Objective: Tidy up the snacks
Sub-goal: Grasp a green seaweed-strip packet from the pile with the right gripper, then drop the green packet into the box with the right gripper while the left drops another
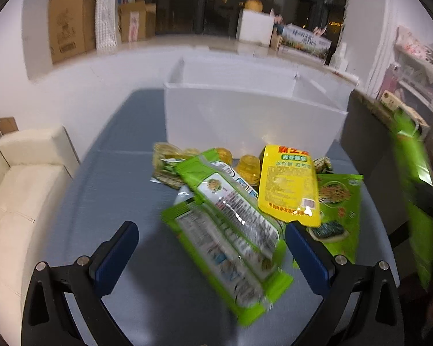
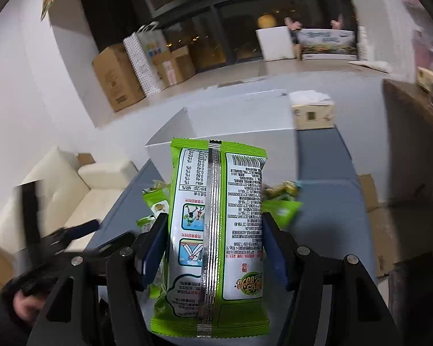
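A pile of snacks lies on the grey table (image 1: 115, 201): a yellow packet (image 1: 288, 184), green seaweed packets (image 1: 337, 201), yellow jelly cups (image 1: 246, 168). Two long green packets (image 1: 231, 230) lie back side up between the fingers of my left gripper (image 1: 213, 236), which is open just above them, its blue pads apart from them. My right gripper (image 2: 215, 222) is shut on another green packet (image 2: 216, 230), held flat off the table with its silver seam facing the camera. That packet (image 1: 412, 187) shows as a green blur at the right edge of the left wrist view.
A white open box (image 1: 245, 109) stands behind the pile. A cream sofa (image 1: 29, 187) is on the left, a dark cabinet (image 1: 369, 144) on the right. Cardboard boxes (image 1: 69, 20) sit on the window ledge. A tissue box (image 2: 313, 112) stands behind the white box.
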Available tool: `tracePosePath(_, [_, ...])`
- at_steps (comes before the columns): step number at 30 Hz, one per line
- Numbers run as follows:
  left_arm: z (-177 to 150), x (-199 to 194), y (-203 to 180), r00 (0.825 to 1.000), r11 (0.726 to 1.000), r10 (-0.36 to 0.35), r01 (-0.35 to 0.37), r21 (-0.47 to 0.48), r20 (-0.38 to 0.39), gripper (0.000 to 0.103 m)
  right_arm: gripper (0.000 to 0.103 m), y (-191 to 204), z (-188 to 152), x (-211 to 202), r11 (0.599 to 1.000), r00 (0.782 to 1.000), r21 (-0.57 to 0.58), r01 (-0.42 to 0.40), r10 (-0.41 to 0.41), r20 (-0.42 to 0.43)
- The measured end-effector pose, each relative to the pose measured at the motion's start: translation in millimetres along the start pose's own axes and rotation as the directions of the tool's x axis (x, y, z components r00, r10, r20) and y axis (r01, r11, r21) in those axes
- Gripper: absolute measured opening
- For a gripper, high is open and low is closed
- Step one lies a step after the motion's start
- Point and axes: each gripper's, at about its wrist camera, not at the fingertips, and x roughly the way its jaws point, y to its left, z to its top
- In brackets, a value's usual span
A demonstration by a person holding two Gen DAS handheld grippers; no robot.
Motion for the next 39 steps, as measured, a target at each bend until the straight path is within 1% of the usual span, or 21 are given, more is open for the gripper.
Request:
tracePosePath(3, [11.2, 25.9, 3.7, 1.0, 1.0, 0.001, -0.002, -0.027, -0.022, 0.103, 0.067, -11.0, -6.2, -10.4, 1.0, 1.0, 0.019, 0.004, -0.004, 0.008])
tracePosePath(7, [24.1, 49.0, 12.1, 0.998, 0.997, -0.031, 0.027, -0.075, -0.059, 0.103, 0.067, -21.4, -12.3, -16.6, 0.999, 1.0, 0.039, -0.002, 0.002, -0.004])
tracePosePath(9, [26.3, 56.0, 11.2, 0.997, 0.996, -0.044, 0.039, -0.075, -0.066, 0.103, 0.067, -24.7, -13.1, -14.3, 0.999, 1.0, 0.044, 0.003, -0.002, -0.007])
tracePosePath(10, [26.9, 61.5, 10.8, 0.996, 0.997, -0.037, 0.032, -0.07, -0.078, 0.101, 0.067, -25.5, -13.5, -13.3, 0.999, 1.0, 0.045, 0.0, 0.0, -0.007])
tracePosePath(11, [27.3, 64.7, 9.9, 0.996, 0.997, -0.036, 0.03, -0.067, -0.084, 0.096, 0.067, -25.6, -13.2, -12.7, 0.999, 1.0, 0.047, -0.006, 0.006, -0.006])
tracePosePath(12, [27.3, 67.1, 9.4, 0.995, 0.997, -0.04, 0.034, -0.066, -0.088, 0.08, 0.067, -25.7, -13.9, -12.4, 0.999, 1.0, 0.046, -0.008, 0.008, -0.004])
tracePosePath(13, [27.3, 68.5, 9.3, 0.994, 0.997, -0.048, 0.041, -0.068, -0.094, 0.06, 0.067, -25.2, -14.1, -11.7, 0.999, 1.0, 0.043, -0.011, 0.011, -0.004])
tracePosePath(14, [27.4, 68.7, 9.7, 0.993, 0.994, -0.076, 0.068, -0.081, -0.096, 0.055, 0.067, -24.6, -14.5, -10.7, 0.999, 1.0, 0.039, -0.013, 0.013, -0.006])
tracePosePath(15, [27.3, 66.3, 11.2, 0.989, 0.989, -0.117, 0.107, -0.105, -0.087, 0.046, 0.067, -24.4, -15.6, -10.3, 0.999, 1.0, 0.037, -0.013, 0.013, -0.009])
tracePosePath(16, [27.4, 64.2, 11.7, 0.987, 0.985, -0.14, 0.131, -0.116, -0.079, 0.042, 0.067, -24.1, -15.7, -8.9, 0.999, 1.0, 0.038, -0.014, 0.015, -0.013])
tracePosePath(17, [27.7, 61.7, 11.1, 0.987, 0.984, -0.148, 0.139, -0.115, -0.067, 0.04, 0.067, -23.8, -15.7, -7.6, 0.999, 1.0, 0.038, -0.019, 0.02, -0.013])
tracePosePath(19, [28.0, 56.6, 8.9, 0.99, 0.986, -0.135, 0.131, -0.1, -0.042, 0.035, 0.067, -23.6, -16.1, -5.5, 0.999, 1.0, 0.036, -0.024, 0.025, -0.017])
tracePosePath(21, [29.0, 46.2, 8.0, 0.987, 0.983, -0.161, 0.16, -0.091, -0.006, 0.03, 0.067, -22.5, -16.6, -4.1, 0.999, 0.999, 0.03, -0.028, 0.028, -0.018])
tracePosePath(23, [32.6, 37.4, 7.2, 0.985, 0.982, -0.171, 0.171, -0.076, 0.005, 0.027, 0.067, -20.6, -17.0, -1.9, 0.999, 0.999, 0.027, -0.033, 0.034, -0.022])
tracePosePath(25, [35.2, 26.5, 6.7, 0.983, 0.981, -0.181, 0.183, -0.059, 0.032, 0.022, 0.067, -18.9, -16.7, 0.0, 0.999, 0.999, 0.025, -0.035, 0.036, -0.024])
tracePosePath(28, [44.5, 11.2, -0.1, 0.98, 0.982, -0.188, 0.188, -0.004, 0.067, 0.018, 0.067, -15.0, -15.2, 2.5, 0.999, 0.999, 0.018, -0.038, 0.039, -0.023])
tracePosePath(30, [47.0, 4.6, -4.2, 0.981, 0.984, -0.178, 0.175, 0.044, 0.08, 0.017, 0.067, -12.1, -13.8, 3.9, 0.999, 0.999, 0.015, -0.042, 0.042, -0.02])
tracePosePath(31, [48.5, 1.3, -8.2, 0.979, 0.982, -0.185, 0.181, 0.052, 0.087, 0.017, 0.067, -10.3, -13.0, 4.4, 0.999, 0.999, 0.013, -0.044, 0.044, -0.019])
tracePosePath(33, [49.9, -5.2, -9.6, 0.972, 0.978, -0.207, 0.201, 0.062, 0.108, 0.017, 0.067, -7.0, -11.4, 5.1, 0.999, 0.999, 0.005, -0.045, 0.046, -0.016])
tracePosePath(35, [50.2, -15.8, -7.3, 0.968, 0.976, -0.215, 0.206, 0.077, 0.128, 0.017, 0.067, -4.0, -9.6, 6.1, 0.999, 0.999, -0.003, -0.042, 0.042, -0.015])
tracePosePath(39, [55.3, -33.5, -12.6, 0.959, 0.973, -0.216, 0.195, 0.126, 0.183, 0.017, 0.068, -0.4, -3.9, 7.2, 0.999, 0.999, -0.012, -0.042, 0.042, -0.002])
